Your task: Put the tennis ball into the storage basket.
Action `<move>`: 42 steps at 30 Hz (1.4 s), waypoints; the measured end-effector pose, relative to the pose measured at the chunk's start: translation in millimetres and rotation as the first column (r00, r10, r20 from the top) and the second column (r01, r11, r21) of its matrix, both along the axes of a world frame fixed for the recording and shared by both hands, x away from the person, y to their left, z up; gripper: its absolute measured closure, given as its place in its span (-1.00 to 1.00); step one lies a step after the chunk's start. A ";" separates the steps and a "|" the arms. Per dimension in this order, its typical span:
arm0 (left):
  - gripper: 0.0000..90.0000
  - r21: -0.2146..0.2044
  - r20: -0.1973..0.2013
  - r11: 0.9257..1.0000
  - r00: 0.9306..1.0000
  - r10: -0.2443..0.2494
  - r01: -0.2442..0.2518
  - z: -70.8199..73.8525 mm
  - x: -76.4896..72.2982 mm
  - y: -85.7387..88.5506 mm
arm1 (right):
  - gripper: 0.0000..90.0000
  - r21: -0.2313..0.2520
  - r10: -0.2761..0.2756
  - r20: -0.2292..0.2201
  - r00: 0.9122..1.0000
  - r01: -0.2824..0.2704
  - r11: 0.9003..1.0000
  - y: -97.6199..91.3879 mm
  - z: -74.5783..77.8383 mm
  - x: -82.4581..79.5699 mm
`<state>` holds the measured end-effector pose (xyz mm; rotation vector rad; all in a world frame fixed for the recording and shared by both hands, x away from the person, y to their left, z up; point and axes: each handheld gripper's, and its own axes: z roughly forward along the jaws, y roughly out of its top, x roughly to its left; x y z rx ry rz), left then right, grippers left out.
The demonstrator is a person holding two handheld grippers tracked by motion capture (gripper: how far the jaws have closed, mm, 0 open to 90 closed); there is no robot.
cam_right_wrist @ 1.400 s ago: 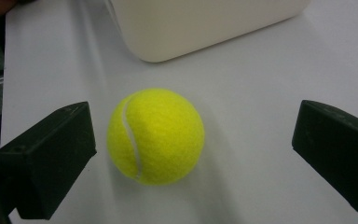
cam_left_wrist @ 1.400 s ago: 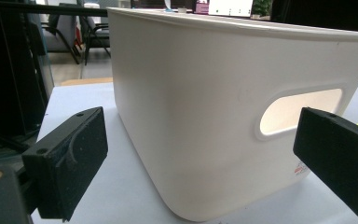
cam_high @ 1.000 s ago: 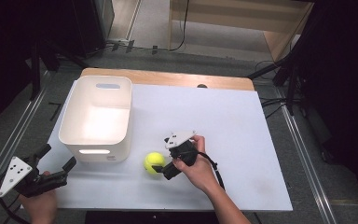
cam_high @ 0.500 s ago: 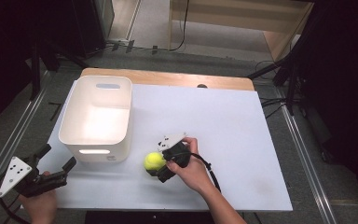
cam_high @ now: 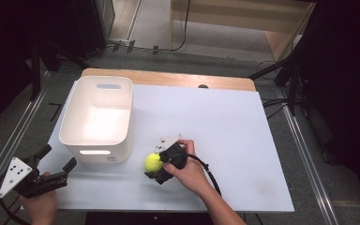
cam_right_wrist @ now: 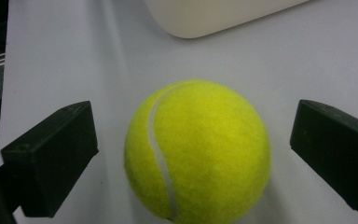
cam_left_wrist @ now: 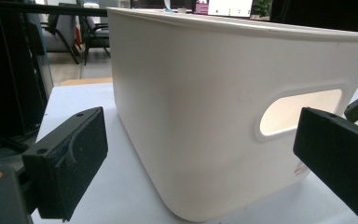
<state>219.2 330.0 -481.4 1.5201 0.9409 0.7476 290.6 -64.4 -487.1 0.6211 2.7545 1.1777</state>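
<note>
Your right gripper (cam_right_wrist: 193, 154) has just been closing, its jaws wide either side of the ball (cam_right_wrist: 196, 149), not touching, just right of the bin (cam_high: 97, 118).

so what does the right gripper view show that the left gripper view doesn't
Right gripper view: the tennis ball close up on the table, between the right tongs, whose jaws have just been closing but stand clear of it on both sides.

Left gripper view: the white bin's side wall with its handle slot, seen past the open left tongs, plus chairs in the room behind.

Both: the white table and part of the bin.
</note>
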 end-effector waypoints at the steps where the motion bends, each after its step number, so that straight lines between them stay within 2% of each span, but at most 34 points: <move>1: -0.94 0.001 0.000 1.000 1.000 -0.001 0.001 0.0 -0.1 0.1 | -0.93 0.000 -0.002 0.000 1.000 0.002 1.000 0.3 -0.5 0.3; 13: -0.94 0.000 -0.001 1.000 1.000 -0.002 0.002 0.1 -0.2 0.5 | -0.89 -0.009 -0.005 -0.020 1.000 0.005 1.000 4.1 -7.9 4.2; 17: -0.94 0.000 -0.001 1.000 1.000 -0.003 0.003 0.2 -0.2 0.7 | -0.74 -0.013 -0.005 -0.023 1.000 0.005 1.000 5.1 -9.5 4.4; 29: -0.94 -0.001 -0.002 1.000 1.000 -0.005 0.005 0.2 -0.1 0.7 | -0.66 -0.019 -0.013 -0.029 0.999 0.013 1.000 4.6 -10.6 5.4; 32: -0.94 -0.001 -0.002 1.000 1.000 -0.004 0.004 0.2 -0.1 0.7 | -0.57 -0.016 0.000 -0.039 0.999 0.000 1.000 4.0 -11.2 5.6; 42: -0.94 -0.001 -0.002 1.000 1.000 -0.003 0.003 0.2 -0.2 0.7 | -0.49 -0.020 0.024 -0.059 0.998 -0.025 1.000 4.3 -12.9 5.3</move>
